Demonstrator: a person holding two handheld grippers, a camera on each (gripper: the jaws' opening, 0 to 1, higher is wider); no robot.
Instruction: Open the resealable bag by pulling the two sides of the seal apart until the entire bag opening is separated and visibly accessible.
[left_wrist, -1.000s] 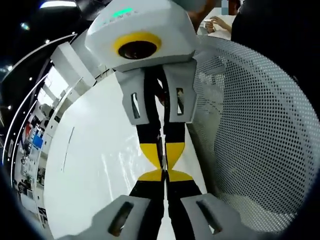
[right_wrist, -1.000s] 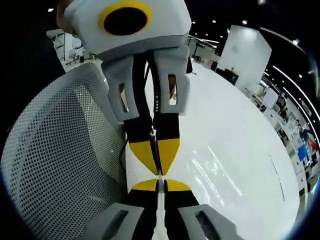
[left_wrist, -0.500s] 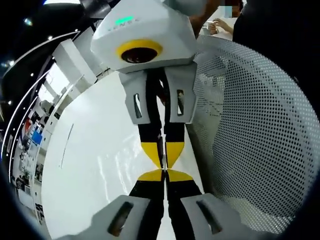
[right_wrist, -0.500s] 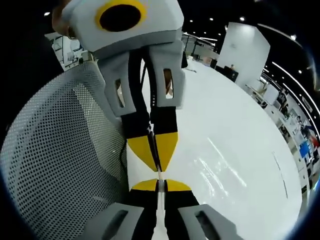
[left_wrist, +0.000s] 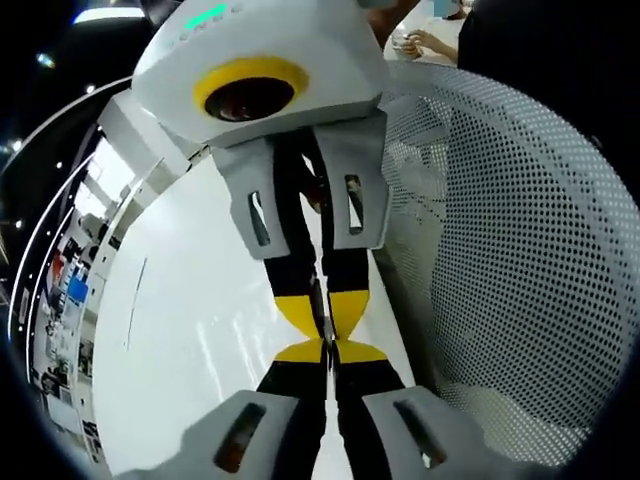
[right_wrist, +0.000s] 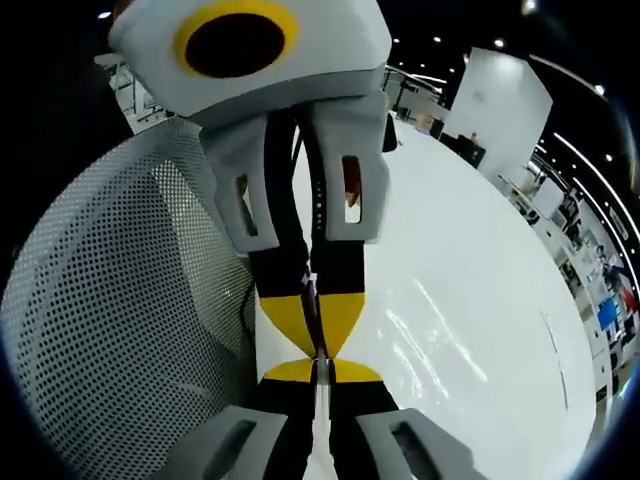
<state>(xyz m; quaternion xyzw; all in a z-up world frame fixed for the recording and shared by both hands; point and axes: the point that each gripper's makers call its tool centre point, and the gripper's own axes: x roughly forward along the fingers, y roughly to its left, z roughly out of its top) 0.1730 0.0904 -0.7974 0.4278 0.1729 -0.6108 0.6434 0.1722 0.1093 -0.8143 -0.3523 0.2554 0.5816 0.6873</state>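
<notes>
Left gripper view takes in the white counter (left_wrist: 200, 330) sweeping away under me, with a white perforated mesh basket (left_wrist: 510, 260) standing just beside my claws on one side. Against that counter my two claws meet tip to tip: my left claw (left_wrist: 327, 352) rises from the bottom, its yellow-tipped jaws pressed together, and my right claw (left_wrist: 322, 308) comes down from above, jaws likewise closed. Between those tips runs a thin clear edge, which I judge to be the seal of the resealable bag (left_wrist: 326, 330); the film is so transparent that I cannot make out the rest of it.

Right gripper view gives the mirror picture: my right claw (right_wrist: 321, 372) clamped on a pale sliver at the bottom, the opposite claw meeting it from above.

Progress, as I judge it: both sides of the seal look gripped, but the tips sit touching, so nothing is pulled apart yet. The whole separation is left to do.
</notes>
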